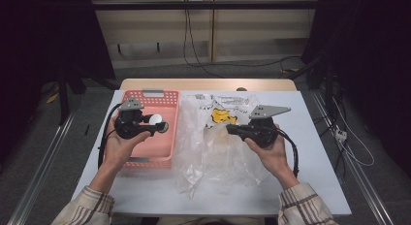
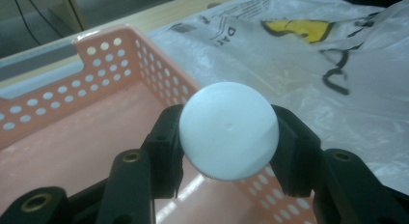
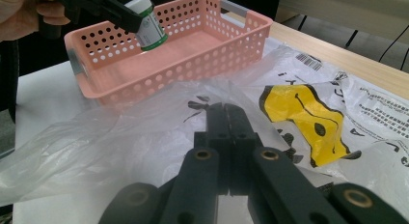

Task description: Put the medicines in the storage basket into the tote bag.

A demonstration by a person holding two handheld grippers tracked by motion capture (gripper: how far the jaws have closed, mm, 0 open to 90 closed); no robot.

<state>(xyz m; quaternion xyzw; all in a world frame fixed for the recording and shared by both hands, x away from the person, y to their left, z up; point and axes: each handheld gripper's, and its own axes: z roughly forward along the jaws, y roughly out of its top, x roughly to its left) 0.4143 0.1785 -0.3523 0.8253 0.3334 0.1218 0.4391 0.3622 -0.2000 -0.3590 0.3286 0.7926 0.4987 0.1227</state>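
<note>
A small white-capped bottle with a green label hangs tilted above the pink perforated basket, with my left gripper shut on it. The left gripper view looks onto its round white cap, with a jaw pressing on each side and the basket floor below. My right gripper is shut and points left over a crumpled clear plastic bag. In the right gripper view the closed jaws lie over the bag, and I cannot tell whether film is pinched.
The bag carries a yellow smiley print and black lettering, and lies right of the basket. Both rest on a white table top with a wooden strip along its far edge. Cables run across the floor behind.
</note>
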